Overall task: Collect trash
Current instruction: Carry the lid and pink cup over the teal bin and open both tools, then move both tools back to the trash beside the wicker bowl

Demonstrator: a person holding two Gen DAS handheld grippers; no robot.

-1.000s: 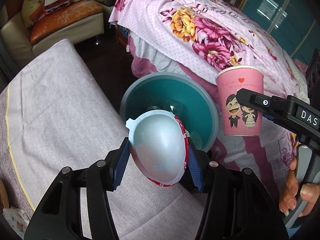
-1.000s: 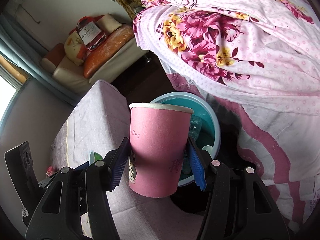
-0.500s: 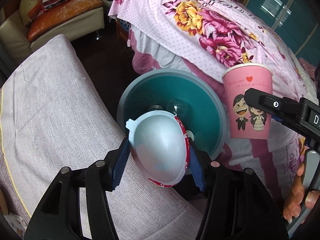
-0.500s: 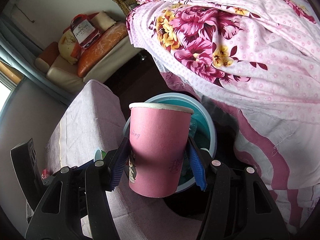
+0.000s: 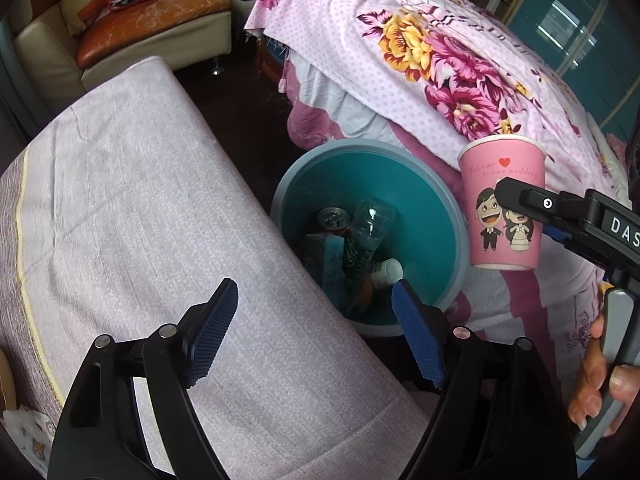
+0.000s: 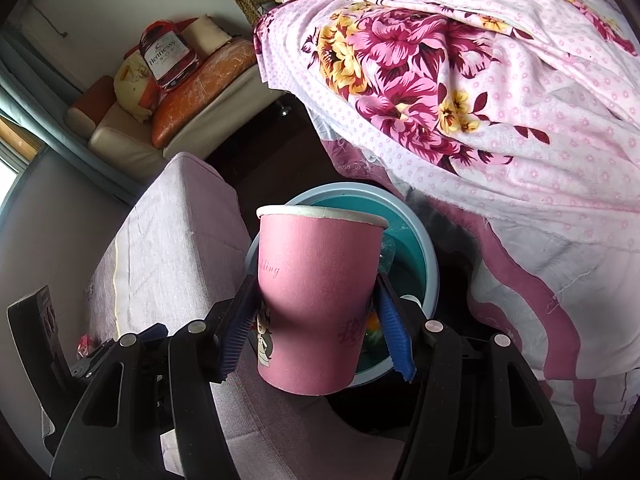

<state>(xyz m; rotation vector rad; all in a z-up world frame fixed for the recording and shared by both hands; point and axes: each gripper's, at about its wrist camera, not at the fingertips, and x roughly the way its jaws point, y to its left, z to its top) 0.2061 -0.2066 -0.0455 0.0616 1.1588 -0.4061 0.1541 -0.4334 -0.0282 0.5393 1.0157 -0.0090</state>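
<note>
Left claw (image 5: 312, 312): jaws just opened wide, nothing between them, above the teal bin (image 5: 440, 216). Right claw (image 6: 316, 316): pads clamped on an upright pink paper cup (image 6: 316, 300) over the bin's rim. Bin holds can, bottle, possibly a carton.

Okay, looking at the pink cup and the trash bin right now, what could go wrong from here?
The pink cup hangs over the near rim of the bin; released there, it may fall outside. The bin already holds a bottle and a can, so the cup might bounce back out.
</note>
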